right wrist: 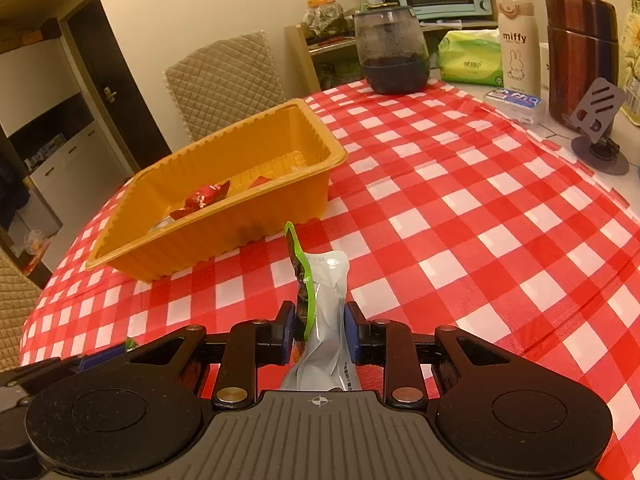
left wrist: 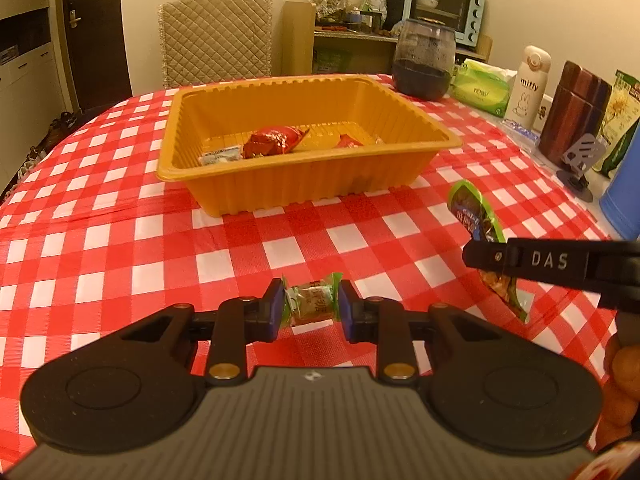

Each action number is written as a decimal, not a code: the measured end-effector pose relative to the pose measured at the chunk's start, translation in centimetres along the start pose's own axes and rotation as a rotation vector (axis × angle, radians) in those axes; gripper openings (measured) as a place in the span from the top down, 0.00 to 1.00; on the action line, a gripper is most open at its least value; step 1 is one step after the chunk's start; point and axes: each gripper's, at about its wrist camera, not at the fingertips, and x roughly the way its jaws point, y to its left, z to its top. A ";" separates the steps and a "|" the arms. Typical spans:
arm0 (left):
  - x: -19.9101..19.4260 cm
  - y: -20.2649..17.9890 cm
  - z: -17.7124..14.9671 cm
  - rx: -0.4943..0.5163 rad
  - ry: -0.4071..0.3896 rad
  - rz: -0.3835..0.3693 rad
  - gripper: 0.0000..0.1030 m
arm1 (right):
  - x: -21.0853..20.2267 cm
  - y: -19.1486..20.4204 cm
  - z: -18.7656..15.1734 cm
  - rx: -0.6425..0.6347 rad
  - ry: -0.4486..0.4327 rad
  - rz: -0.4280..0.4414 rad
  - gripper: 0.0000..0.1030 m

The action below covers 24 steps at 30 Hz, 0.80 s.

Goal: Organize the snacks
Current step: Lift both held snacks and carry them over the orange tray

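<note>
Green-wrapped candy (left wrist: 311,305) sits clamped between the left gripper (left wrist: 310,307) pads, low over the checked tablecloth (left wrist: 140,240), short of the orange tray (left wrist: 308,168). Risk: twisted wrapper ends may slip free.

Right wrist view: right gripper (right wrist: 319,334) pinches a green-edged pouch (right wrist: 326,312) upright; its loose top may snag the tray (right wrist: 224,200) rim.
</note>
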 end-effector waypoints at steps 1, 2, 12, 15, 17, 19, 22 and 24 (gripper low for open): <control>-0.1 0.1 0.1 -0.004 -0.003 0.000 0.75 | 0.0 0.1 0.1 -0.003 -0.001 0.001 0.74; -0.3 0.1 0.2 -0.008 -0.006 -0.001 0.75 | -0.1 0.2 0.1 -0.005 -0.003 0.002 0.74; -1.7 0.5 1.4 -0.027 -0.039 -0.017 0.75 | -1.1 1.0 0.9 -0.032 -0.033 0.023 0.74; -2.3 0.7 2.0 -0.027 -0.057 -0.024 0.75 | -1.6 1.4 1.7 -0.048 -0.053 0.037 0.74; -2.5 0.9 2.6 -0.021 -0.068 -0.025 0.75 | -1.9 1.7 2.4 -0.057 -0.066 0.049 0.74; -2.6 1.0 3.2 -0.015 -0.075 -0.026 0.75 | -2.2 2.0 3.0 -0.071 -0.083 0.059 0.74; -2.6 1.2 4.2 -0.012 -0.091 -0.028 0.75 | -2.5 2.5 4.1 -0.090 -0.104 0.075 0.74; -2.6 1.2 4.8 -0.014 -0.102 -0.029 0.75 | -2.5 2.8 4.7 -0.101 -0.113 0.083 0.74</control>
